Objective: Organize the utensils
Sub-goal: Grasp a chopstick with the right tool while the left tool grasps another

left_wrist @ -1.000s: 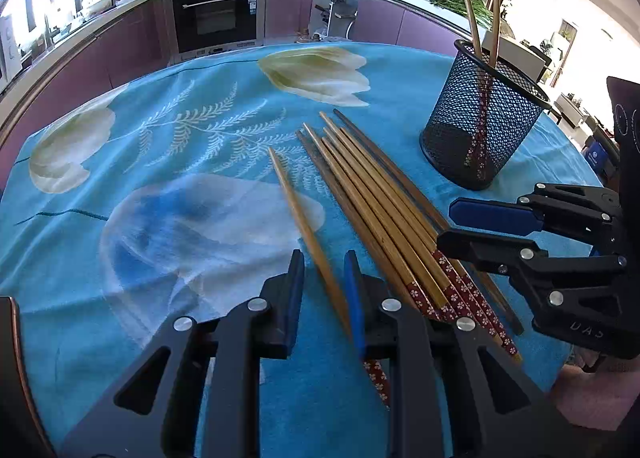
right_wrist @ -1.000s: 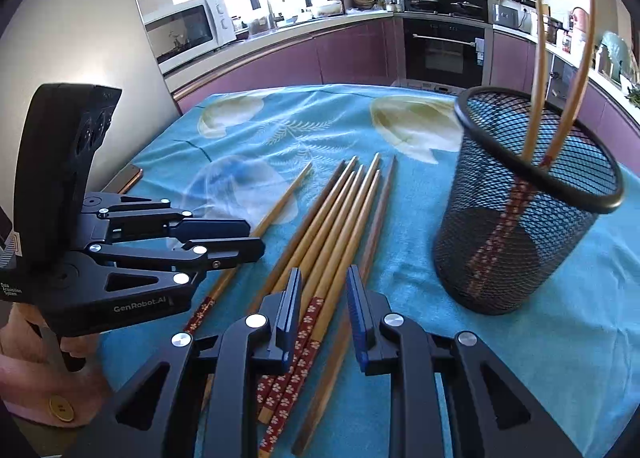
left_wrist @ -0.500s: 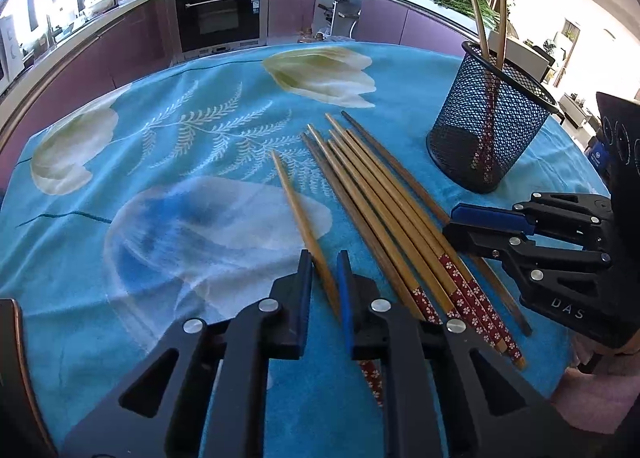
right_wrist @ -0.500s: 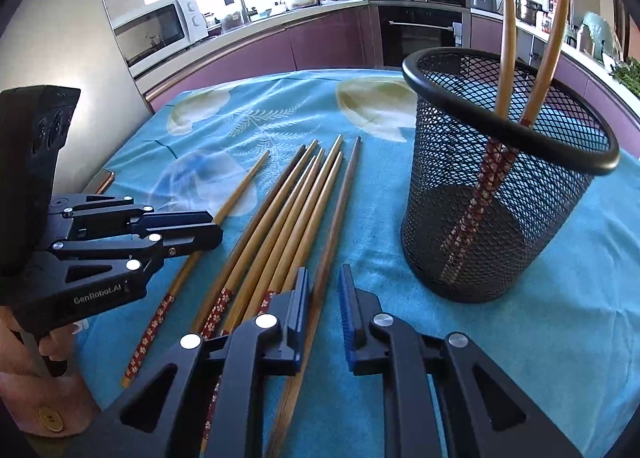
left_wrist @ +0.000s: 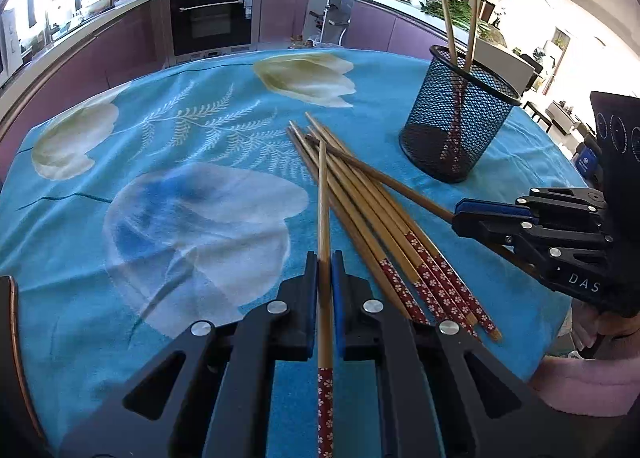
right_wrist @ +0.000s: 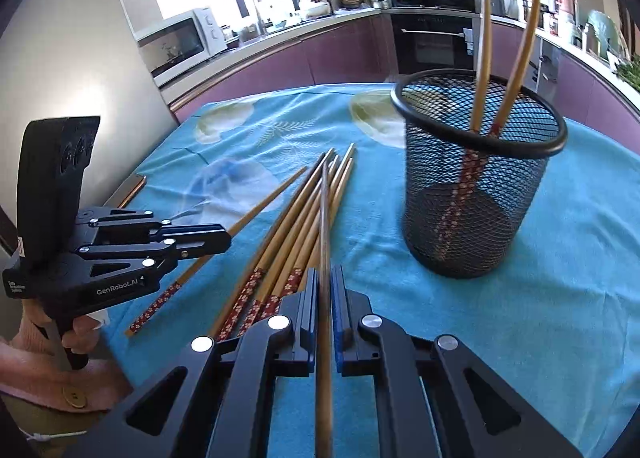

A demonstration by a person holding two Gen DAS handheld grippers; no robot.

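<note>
You have two hand-held grippers in play, and each is clamped on one chopstick. Your left hand-held gripper (left_wrist: pixel 325 282) pinches a light bamboo chopstick with a red flowered handle (left_wrist: pixel 323 225), which runs straight ahead from its jaws. Your right hand-held gripper (right_wrist: pixel 325 300) pinches a darker brown wooden chopstick (right_wrist: pixel 325 242), likewise pointing forward.

Between the two grippers, a loose bundle of bamboo chopsticks with red flowered ends (left_wrist: pixel 372 217) lies on the worktop under a blue flower-printed tablecloth (left_wrist: pixel 160 161); I count about six, though they overlap too much to be sure. Ahead of your right gripper and to its right stands one black wire-mesh cup (right_wrist: pixel 476 185), upright, holding two chopsticks (right_wrist: pixel 508 57) that lean apart.

Half a second ago both grippers stood slightly open around chopsticks lying flat; now both have shut, the left one's chopstick has swung to cross the bundle's tips, and the right one's has swung across the bundle.

The rear end of the right gripper's chopstick is cut off at the frame edge and blurred. In the left view its handle end is hidden behind the right gripper's fingers.
</note>
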